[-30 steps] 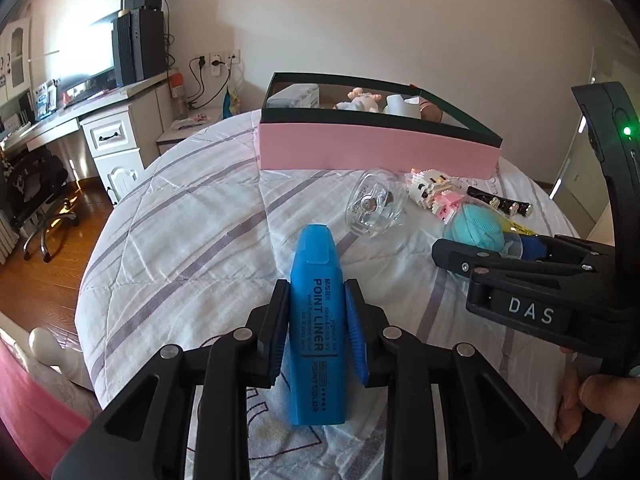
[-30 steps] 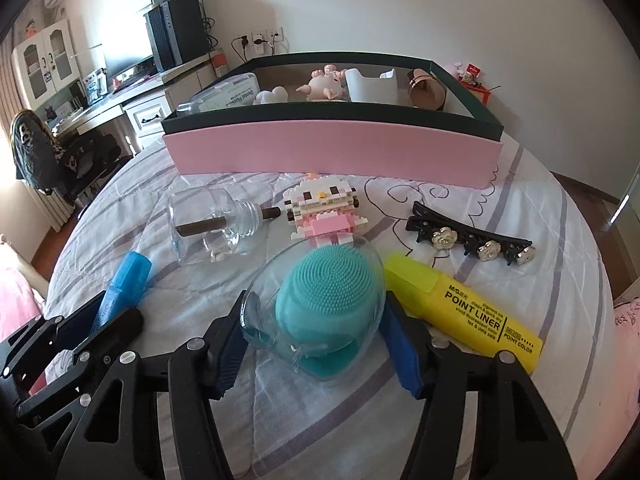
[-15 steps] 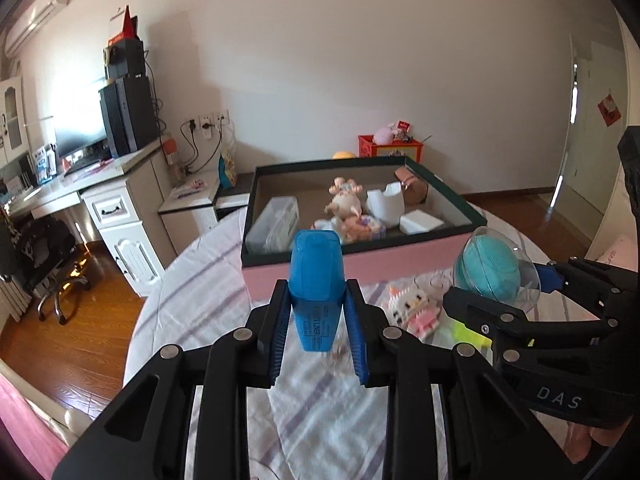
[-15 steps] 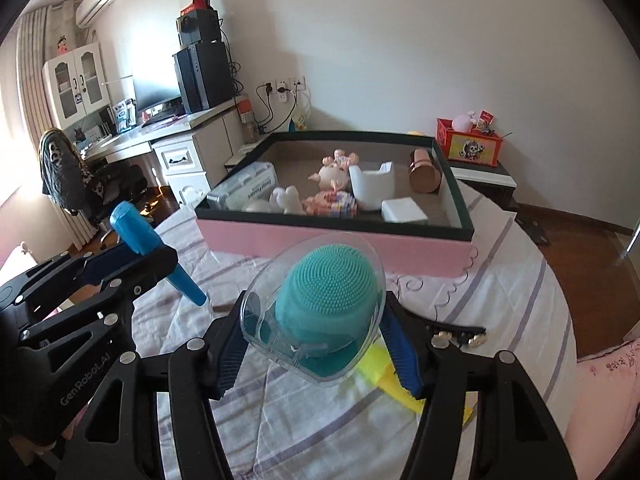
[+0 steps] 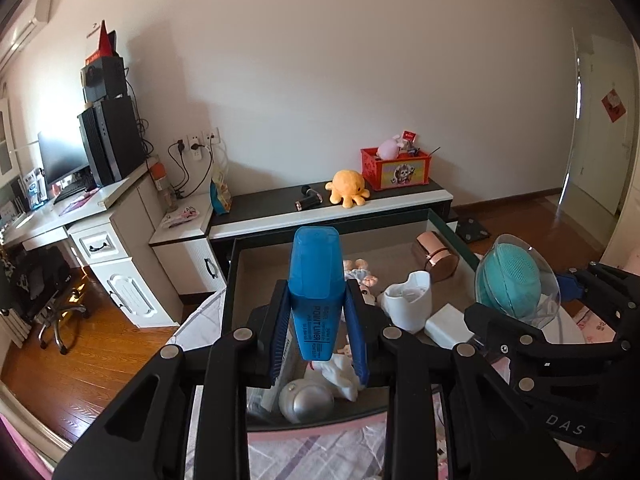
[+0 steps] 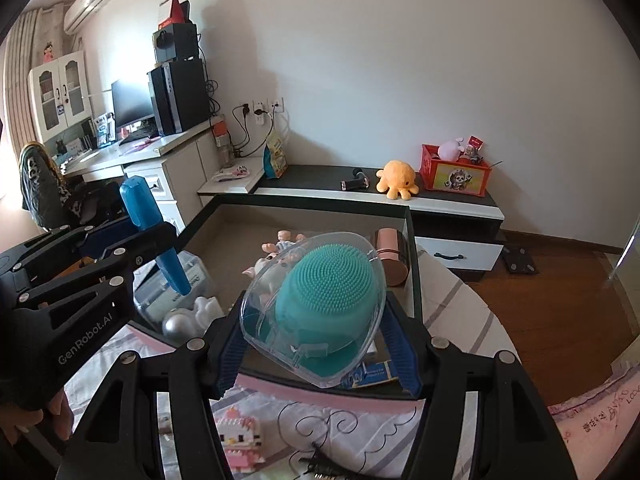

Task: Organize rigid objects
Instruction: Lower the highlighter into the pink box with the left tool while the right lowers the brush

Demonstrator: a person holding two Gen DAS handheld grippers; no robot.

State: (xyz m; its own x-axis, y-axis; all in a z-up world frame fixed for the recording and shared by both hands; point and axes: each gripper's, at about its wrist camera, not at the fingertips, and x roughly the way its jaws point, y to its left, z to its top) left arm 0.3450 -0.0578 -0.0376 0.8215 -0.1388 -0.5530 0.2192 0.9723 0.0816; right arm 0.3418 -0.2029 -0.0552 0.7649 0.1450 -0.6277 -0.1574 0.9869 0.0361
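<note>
My left gripper (image 5: 318, 330) is shut on a blue highlighter (image 5: 316, 284) and holds it above the near left part of the pink box with a dark green rim (image 5: 228, 280). My right gripper (image 6: 316, 350) is shut on a teal silicone brush in a clear case (image 6: 324, 300) and holds it above the box's near edge (image 6: 412, 280). In the right wrist view the left gripper (image 6: 80, 272) with the highlighter (image 6: 148, 220) is at the left. In the left wrist view the brush (image 5: 514, 278) is at the right.
The box holds a white cup (image 5: 410, 304), a rose-gold cylinder (image 5: 434, 256), small dolls (image 6: 284, 240), a silver ball (image 5: 306, 402) and a clear case (image 6: 176, 292). A pink block figure (image 6: 238, 438) and a black hair clip (image 6: 320, 468) lie on the quilt.
Both grippers have lifted their objects off the quilt and carried them forward, from in front of the box to above it.
</note>
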